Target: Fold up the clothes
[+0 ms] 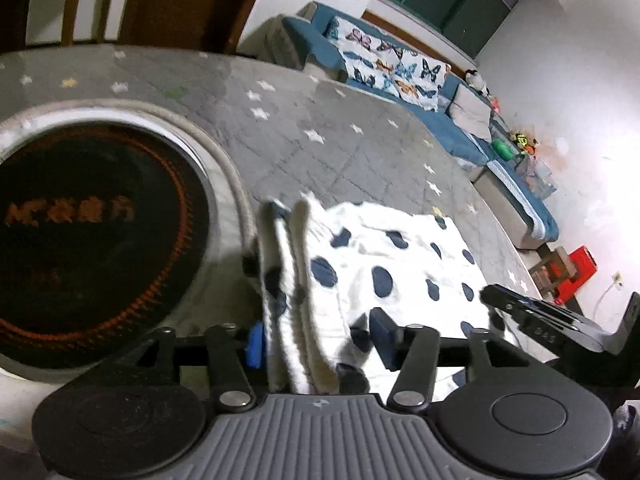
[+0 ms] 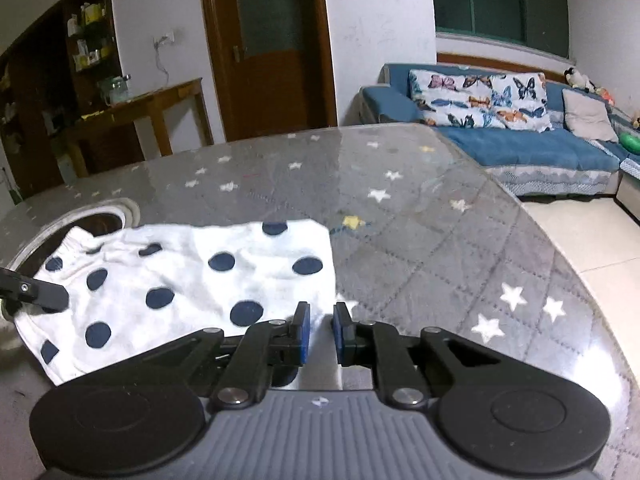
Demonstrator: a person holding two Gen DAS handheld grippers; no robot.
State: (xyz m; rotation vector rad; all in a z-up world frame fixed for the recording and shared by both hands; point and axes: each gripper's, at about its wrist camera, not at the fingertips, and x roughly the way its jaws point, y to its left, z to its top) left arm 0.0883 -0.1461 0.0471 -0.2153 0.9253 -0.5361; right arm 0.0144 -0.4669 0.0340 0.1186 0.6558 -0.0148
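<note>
Two grippers flank one small garment, a white cotton piece with navy polka dots [image 2: 180,280], lying on the grey quilted table cover with white stars [image 2: 420,240]. Its long axis runs left to right across the near part of the table, the gathered elastic end at the left, partly over the rim of the round black inset hotplate with orange markings [image 1: 92,240].

The left gripper [image 1: 316,340] is at that elastic end. Its jaws stand fairly wide, and a bunched ridge of the dotted cloth rises between the blue pads [image 1: 256,344]; whether they are actually pinching it I cannot tell from here.

The right gripper [image 2: 319,332] sits at the near right corner of the garment, its jaws narrowly parted with only a slim gap, and nothing is visibly caught between them. The cloth's right edge lies just to the left and beyond its tips.

So, by my reckoning, the coming fold turns on the left end being carried rightwards along that long axis, with the left gripper nearer the work.

Beyond the far table edge stand a blue sofa with butterfly-print cushions [image 2: 500,140], a brown wooden door [image 2: 272,48] and a dark green-framed window [image 2: 500,4].
</note>
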